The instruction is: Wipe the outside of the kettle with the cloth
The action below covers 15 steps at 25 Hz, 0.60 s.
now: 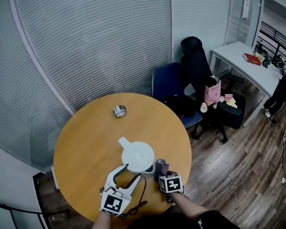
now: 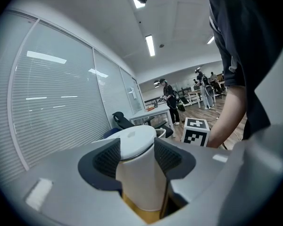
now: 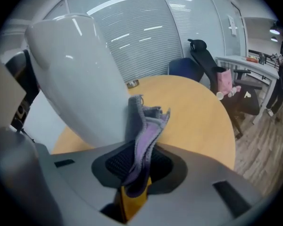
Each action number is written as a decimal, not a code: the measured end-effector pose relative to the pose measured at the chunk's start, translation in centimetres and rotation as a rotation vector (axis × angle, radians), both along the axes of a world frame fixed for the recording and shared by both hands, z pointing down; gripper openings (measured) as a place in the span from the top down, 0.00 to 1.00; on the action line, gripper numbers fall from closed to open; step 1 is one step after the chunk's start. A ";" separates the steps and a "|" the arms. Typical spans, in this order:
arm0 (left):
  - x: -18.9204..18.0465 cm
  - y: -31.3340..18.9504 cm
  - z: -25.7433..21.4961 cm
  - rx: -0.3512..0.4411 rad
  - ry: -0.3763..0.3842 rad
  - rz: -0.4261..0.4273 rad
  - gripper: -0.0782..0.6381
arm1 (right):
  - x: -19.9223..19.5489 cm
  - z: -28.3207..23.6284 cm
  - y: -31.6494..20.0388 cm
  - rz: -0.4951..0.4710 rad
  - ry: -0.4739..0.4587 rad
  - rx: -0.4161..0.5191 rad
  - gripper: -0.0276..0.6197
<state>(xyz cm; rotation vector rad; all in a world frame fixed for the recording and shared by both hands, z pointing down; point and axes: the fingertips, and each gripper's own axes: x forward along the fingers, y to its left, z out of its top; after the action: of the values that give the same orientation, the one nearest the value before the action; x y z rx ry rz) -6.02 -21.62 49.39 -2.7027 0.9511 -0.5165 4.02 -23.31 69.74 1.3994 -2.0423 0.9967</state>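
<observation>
On the round wooden table (image 1: pixel 86 137) stood the white kettle (image 1: pixel 138 156), close to the near edge where the person could reach it. The left gripper (image 1: pixel 135 170) was held low and almost flat in front of it. Its jaws were wide apart, with the kettle between them and a pad just beside each side, but they did not look to be squeezing it. That was likely so the kettle could be kept from sliding or turning when it got rubbed.

The right gripper (image 3: pixel 139 164) pointed down at a slant on the kettle's right side. Its jaws were pinched tight on the purple and grey cloth (image 3: pixel 146 126), which stuck up out of them like a little flag. The loose top of the cloth was right next to the kettle's smooth wall, perhaps just touching it. Holding the cloth by its bottom left the soft part free to rub. Wiping on this side looked about to start.

A small metal dish (image 1: pixel 119 111) sat well apart at the far side of the table, out of the way.
</observation>
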 end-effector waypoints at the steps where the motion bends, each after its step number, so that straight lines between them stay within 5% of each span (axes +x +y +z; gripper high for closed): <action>1: 0.0 0.0 0.0 -0.002 0.004 -0.003 0.60 | 0.2 -0.2 0.0 0.007 -0.007 -0.002 0.83; 7: -0.1 -0.1 -0.2 -0.010 0.042 -0.012 0.60 | 2.4 -7.3 -1.2 0.072 -0.066 0.171 0.83; 15: -0.3 -0.3 -0.4 -0.028 0.107 -0.045 0.60 | 1.9 -19.4 -2.6 -0.053 -0.154 0.423 0.83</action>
<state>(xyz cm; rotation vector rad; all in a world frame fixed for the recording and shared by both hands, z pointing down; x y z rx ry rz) -6.32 -21.89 48.99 -2.7635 1.0412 -0.3994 5.97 -25.87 50.36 1.4962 -2.4990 0.6918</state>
